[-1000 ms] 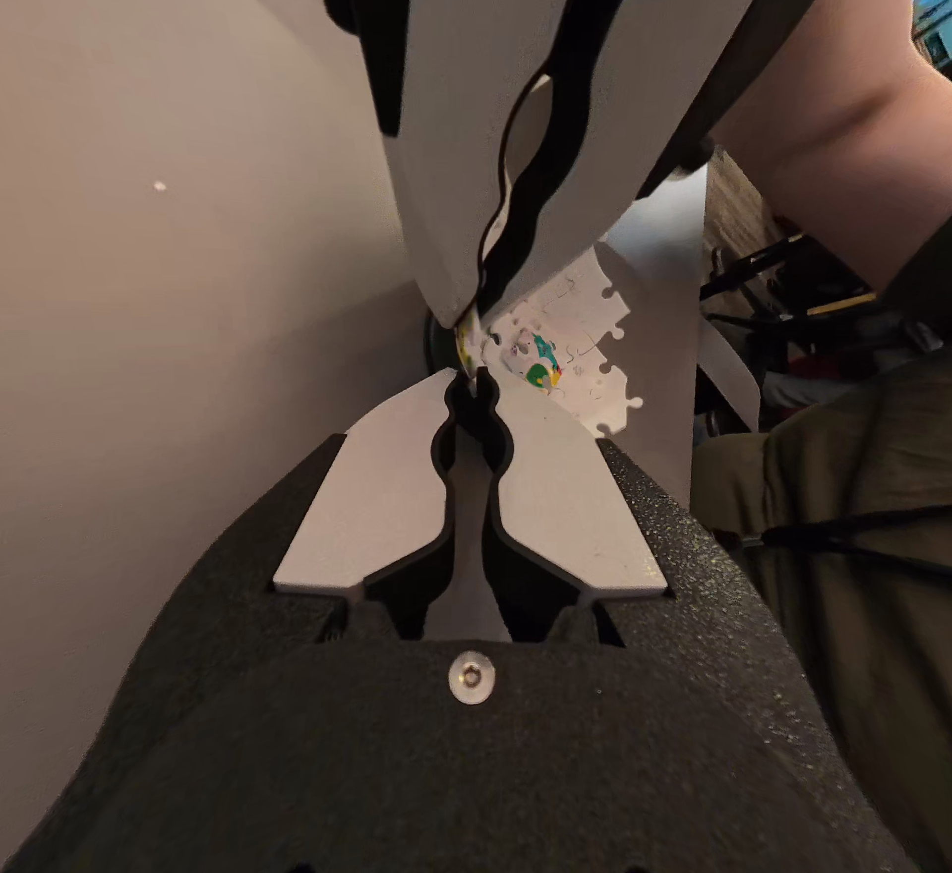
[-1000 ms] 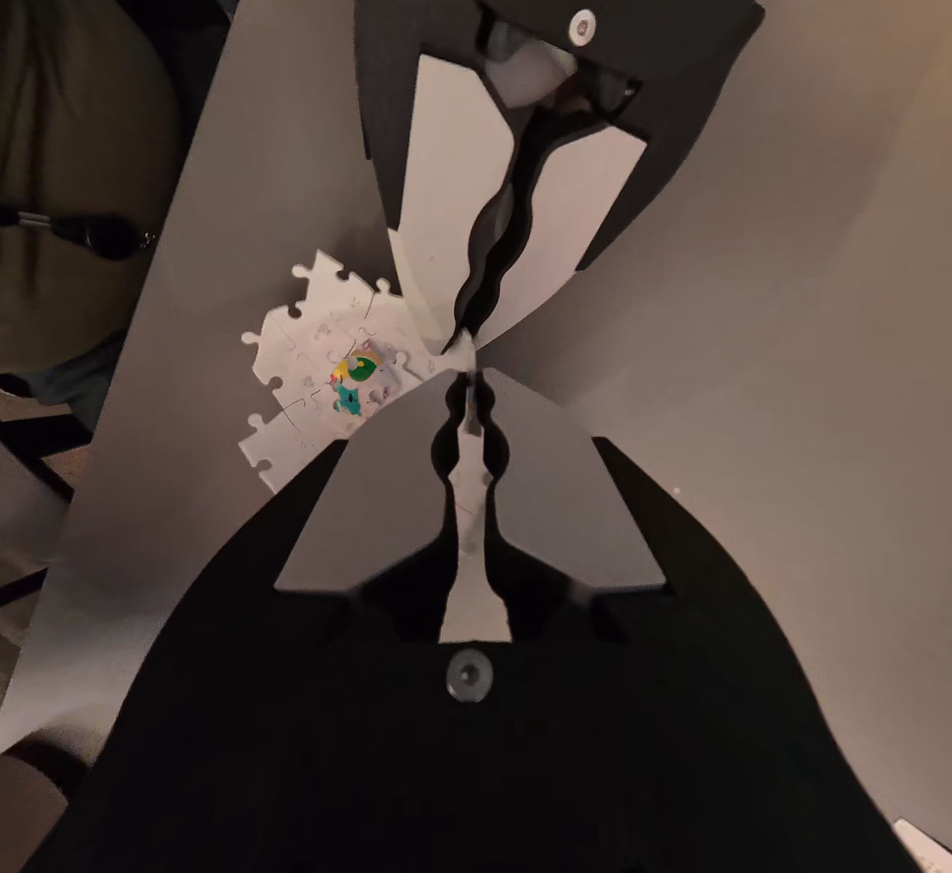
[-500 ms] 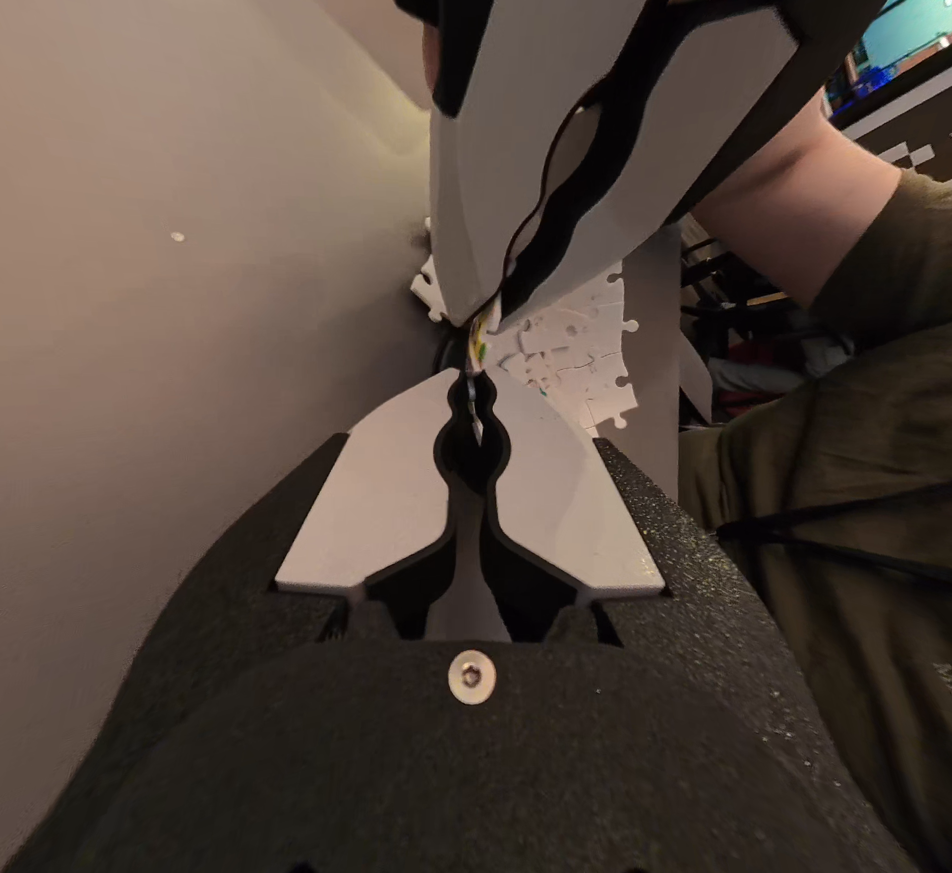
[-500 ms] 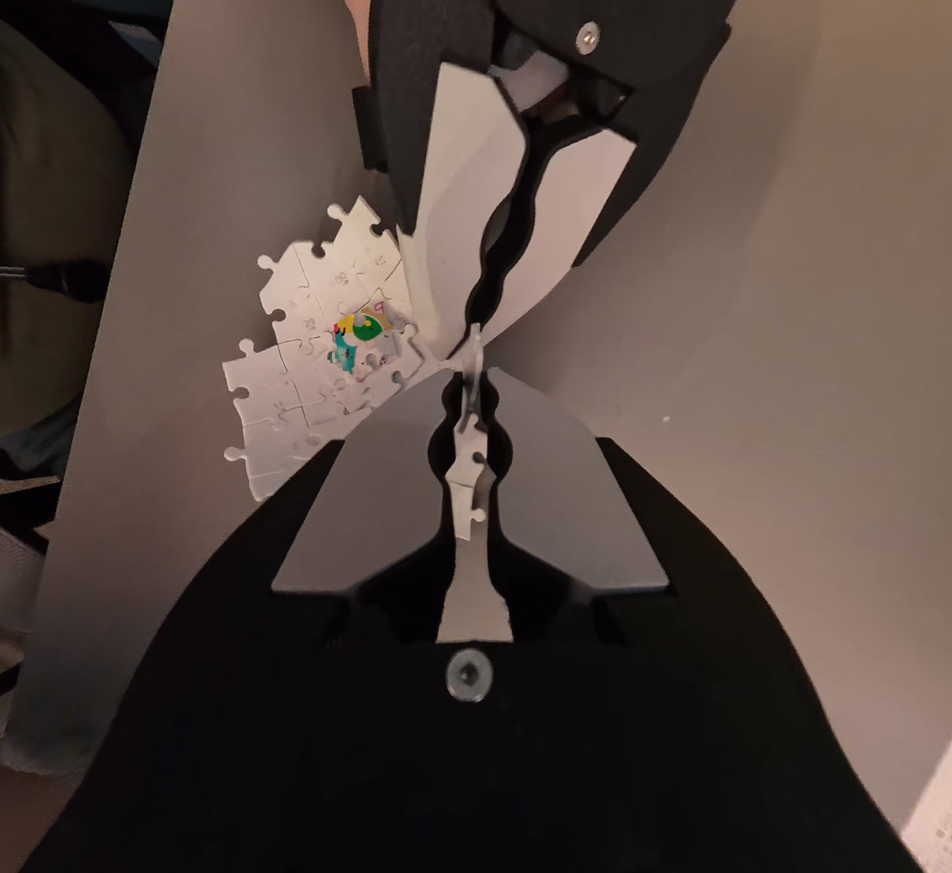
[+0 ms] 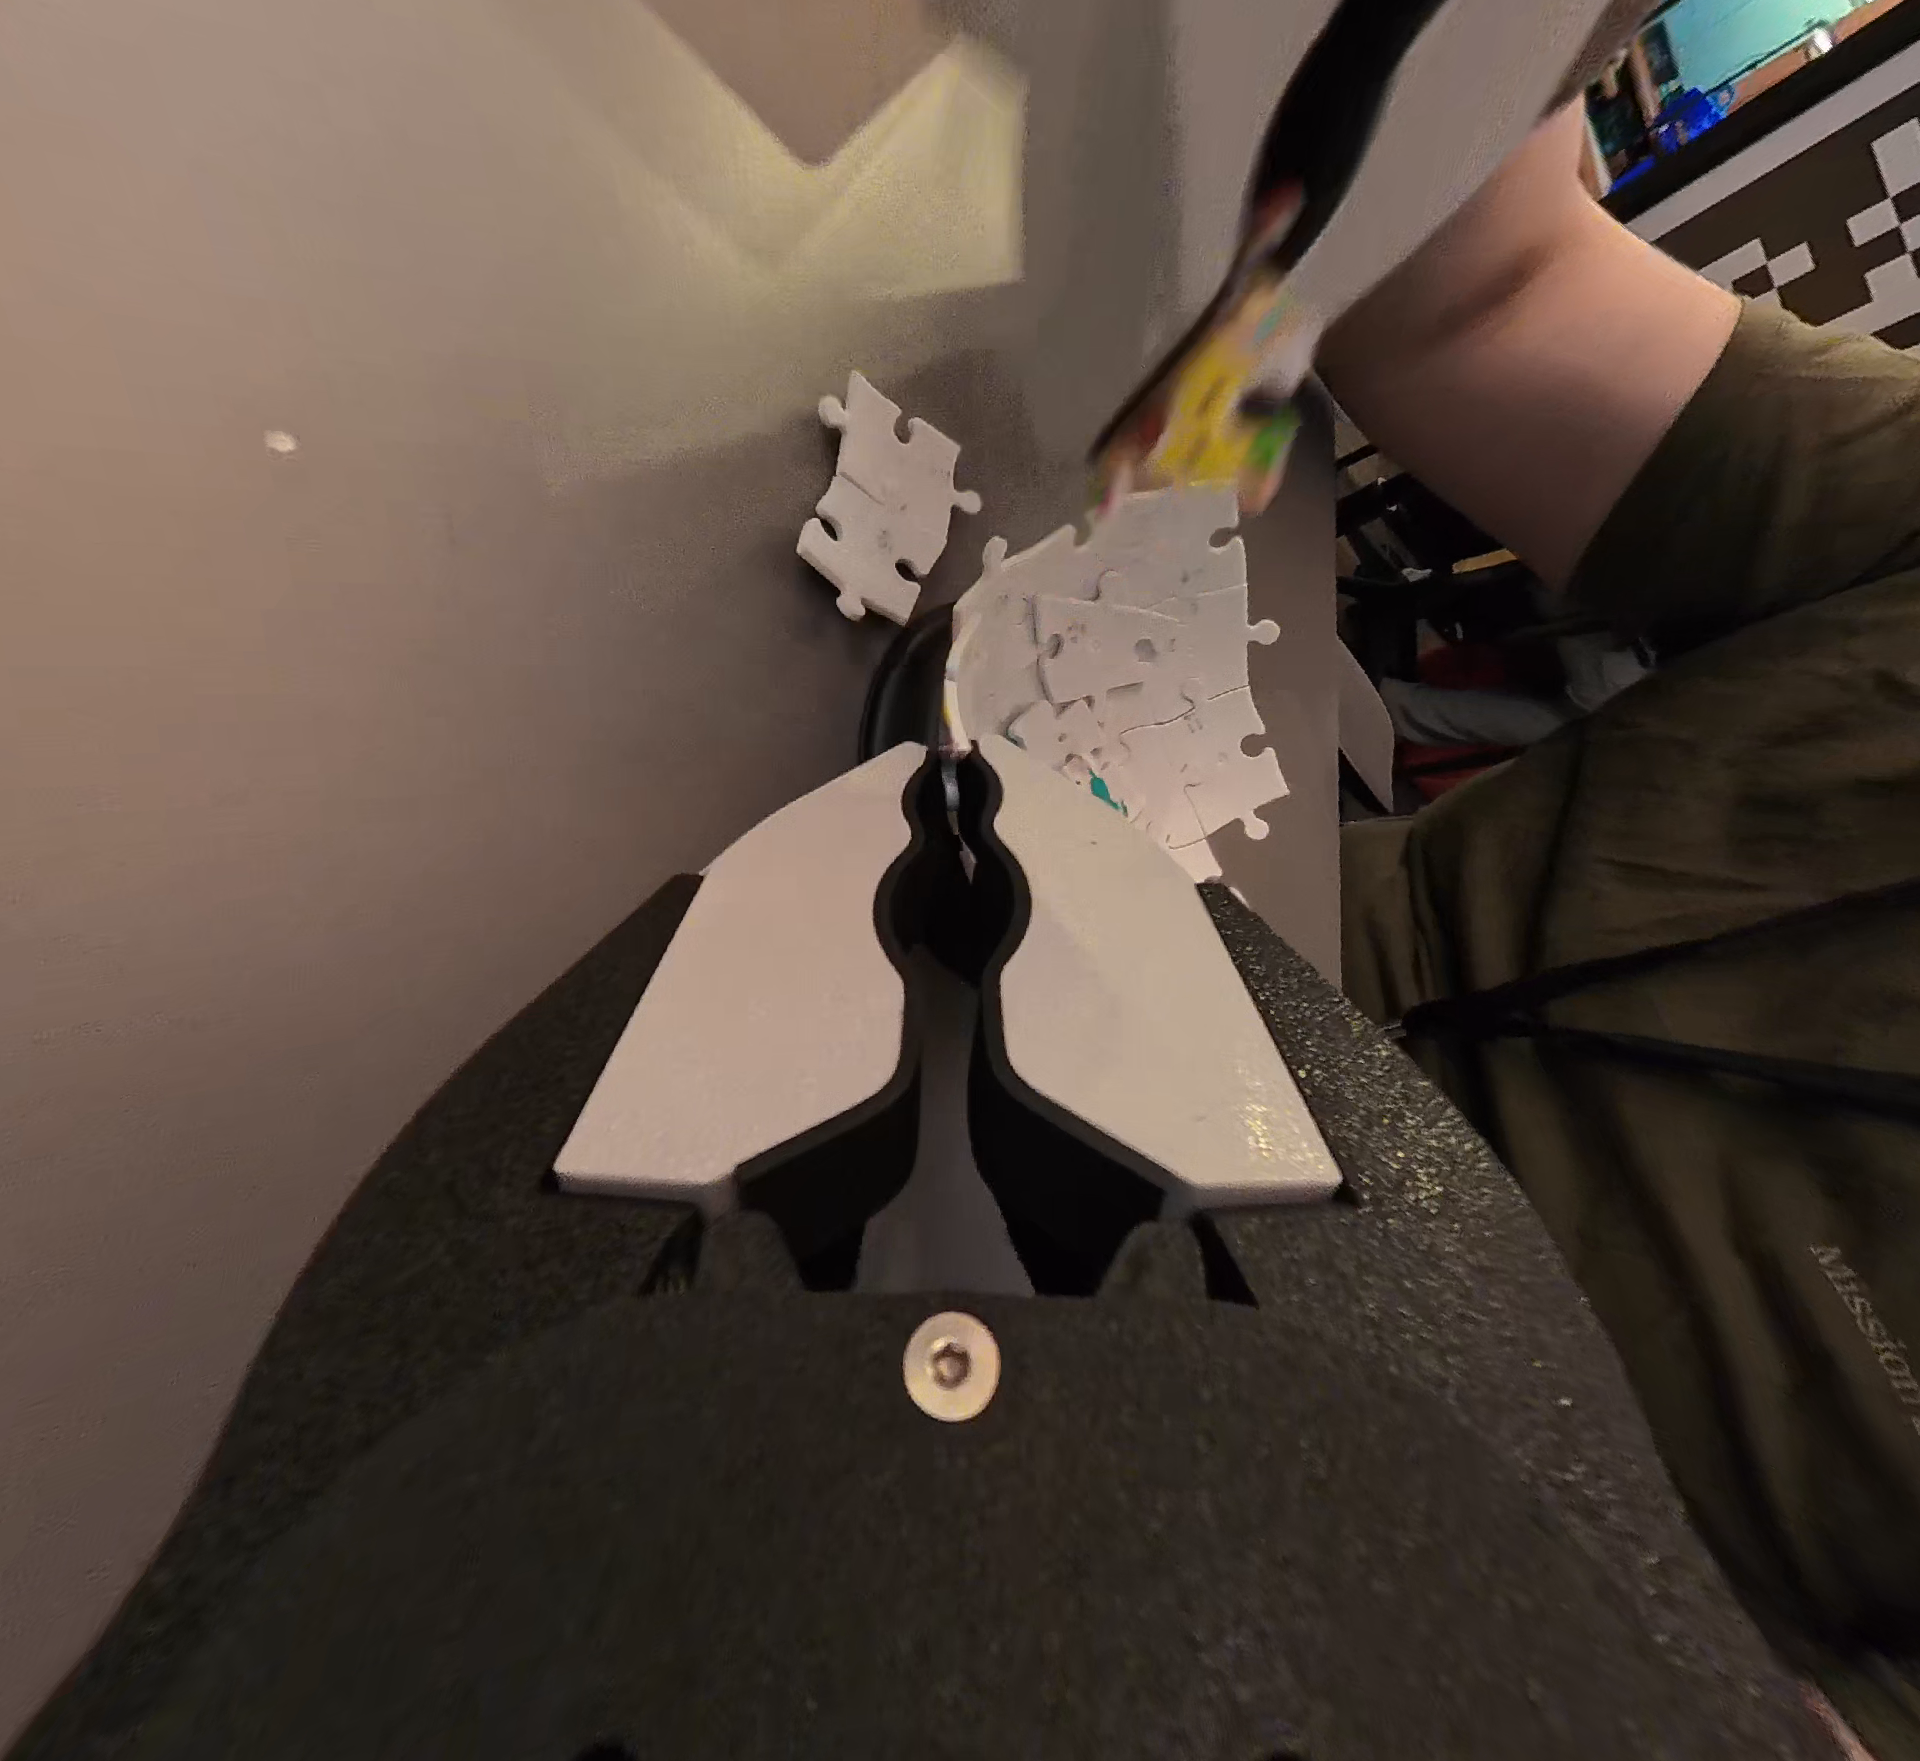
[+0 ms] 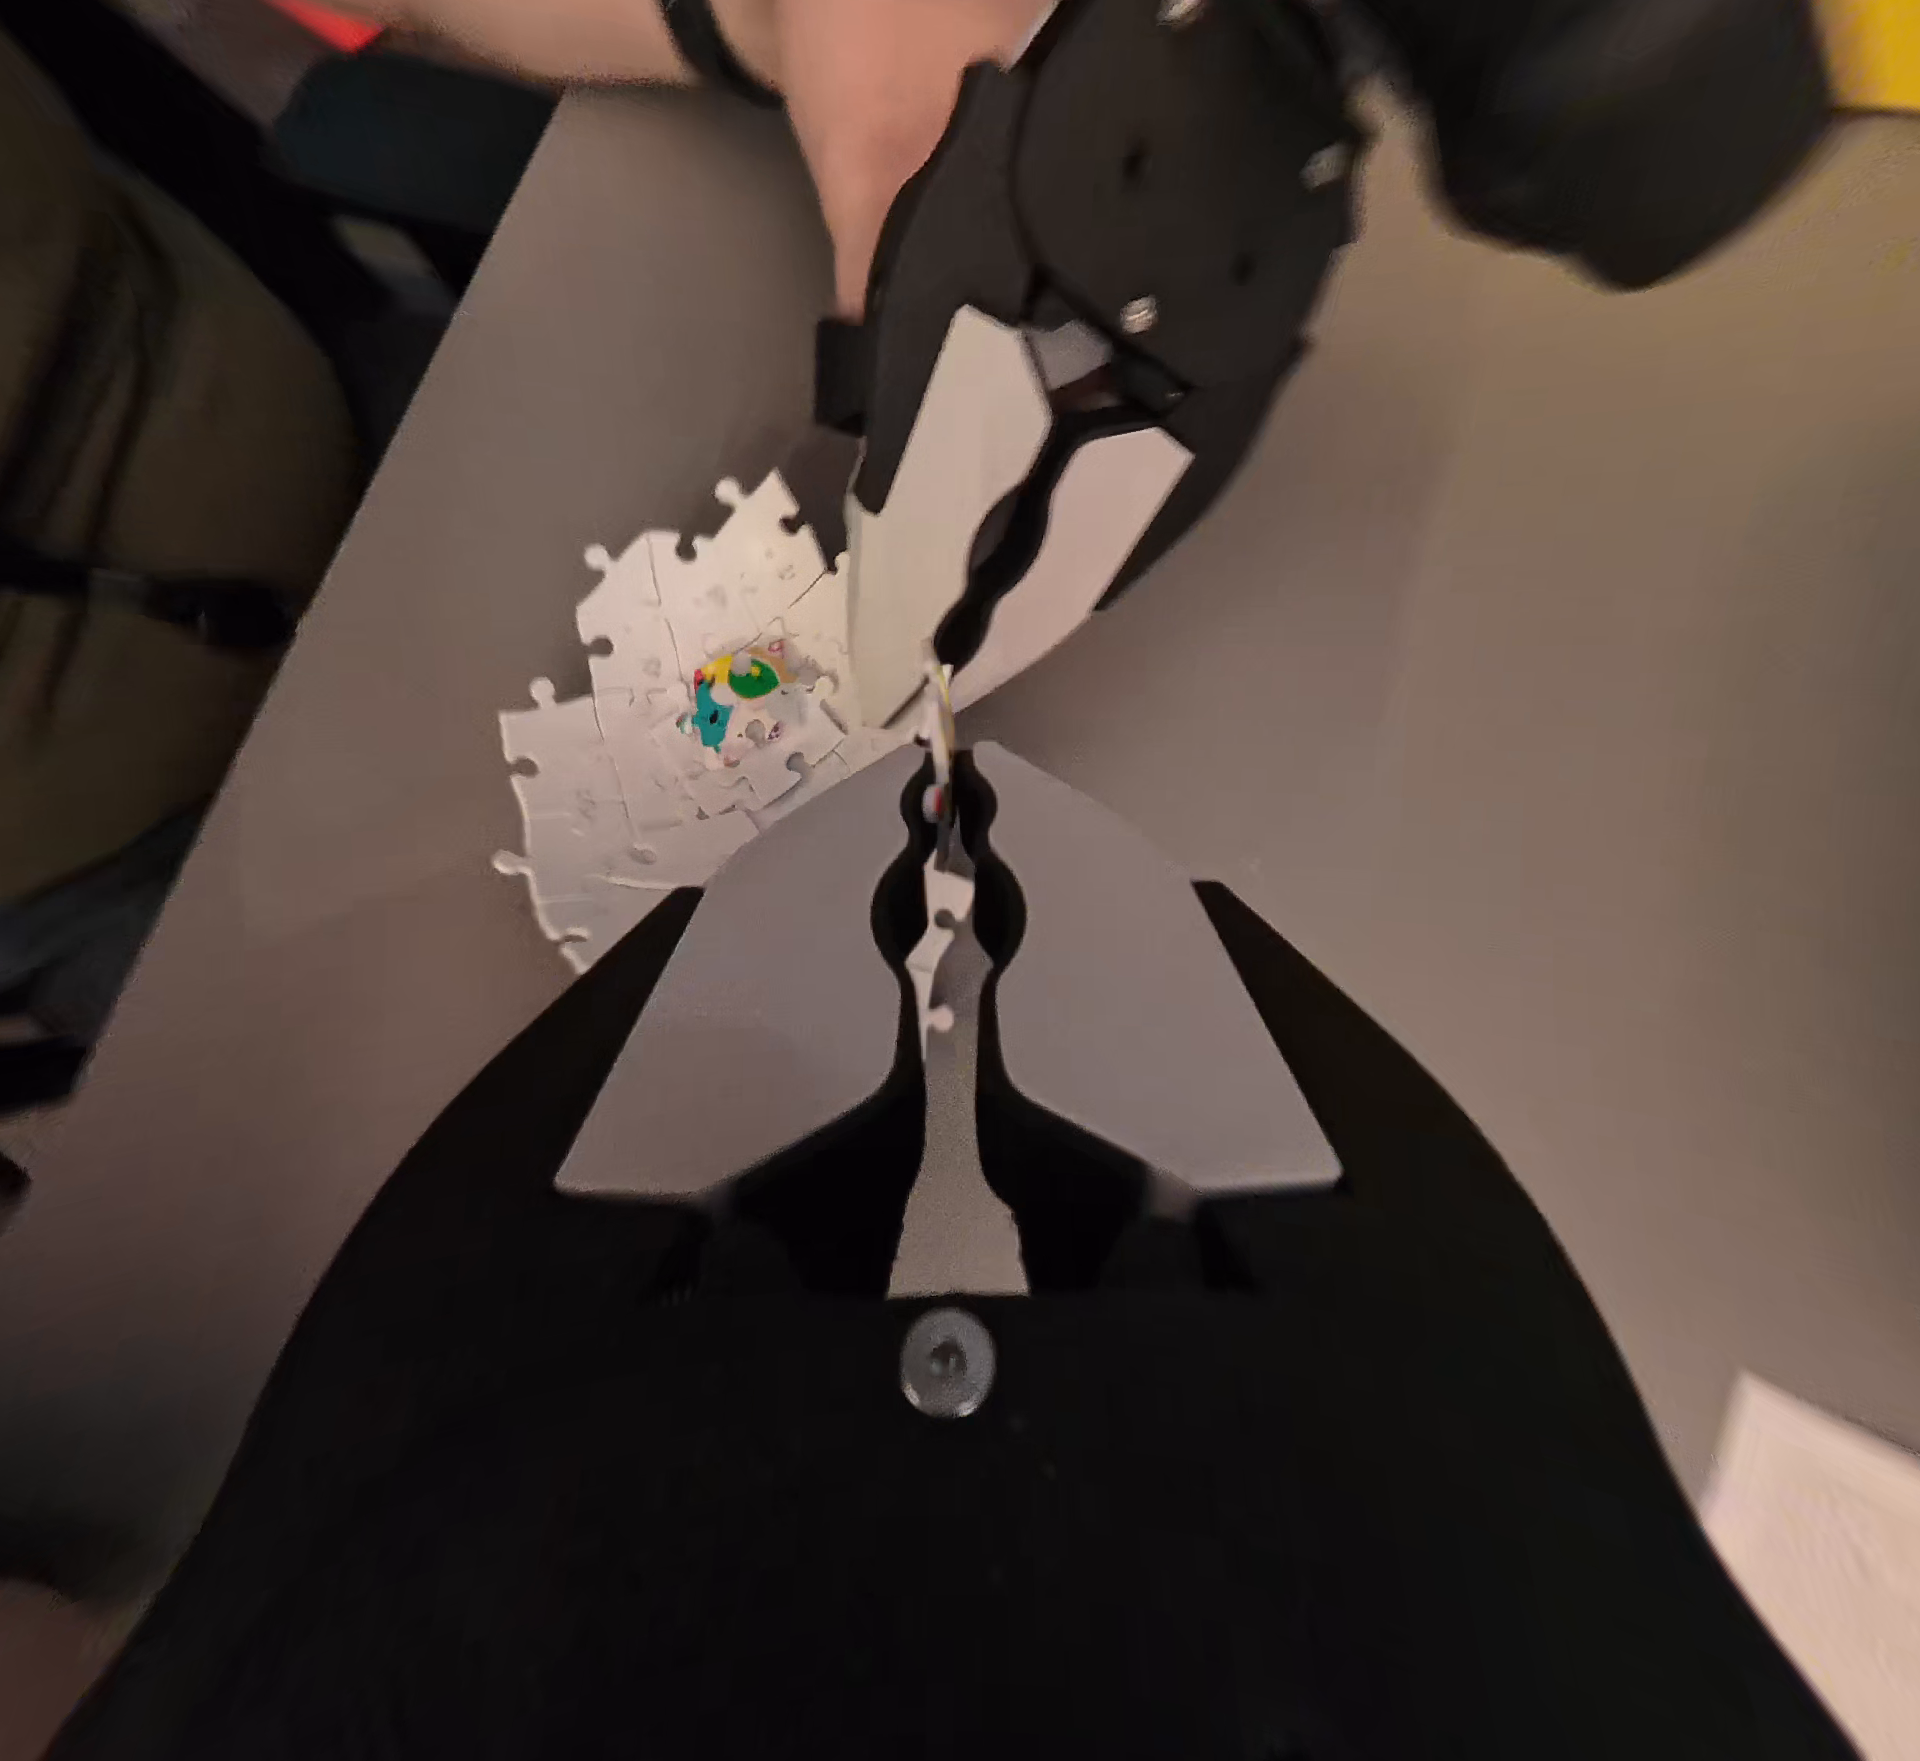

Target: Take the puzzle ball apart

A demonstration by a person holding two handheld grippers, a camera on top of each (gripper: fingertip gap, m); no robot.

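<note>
Gripping the rim of the puzzle ball (image 5: 1132, 672), the left gripper (image 5: 951, 755) has its fingers clenched on the thin edge of the curved shell. The shell is a partial dome of interlocked white-backed pieces, held above the grey tabletop (image 5: 416, 568); its hollow inner side faces both cameras, and a small coloured patch shows through a gap near its centre (image 6: 738, 683).

The right gripper (image 6: 940, 761) has its fingers clenched on a separate puzzle piece (image 6: 940, 922), seen edge-on between them. In the left wrist view this gripper (image 5: 1262, 257) appears blurred at upper right, with the yellow printed face of its piece (image 5: 1216, 402) just above the shell rim (contact between piece and shell cannot be determined).

Surrounding items:
- A loose section of two joined white pieces (image 5: 883, 516) sits just left of the shell, apart from it.
- A dark round object (image 5: 899, 693) lies behind the shell, mostly hidden.
- A pale sheet (image 6: 1818, 1545) rests at the tabletop corner.
- The person's forearm (image 5: 1507, 309) and olive sleeve (image 5: 1662, 880) fill the right side, blocking the room beyond.
</note>
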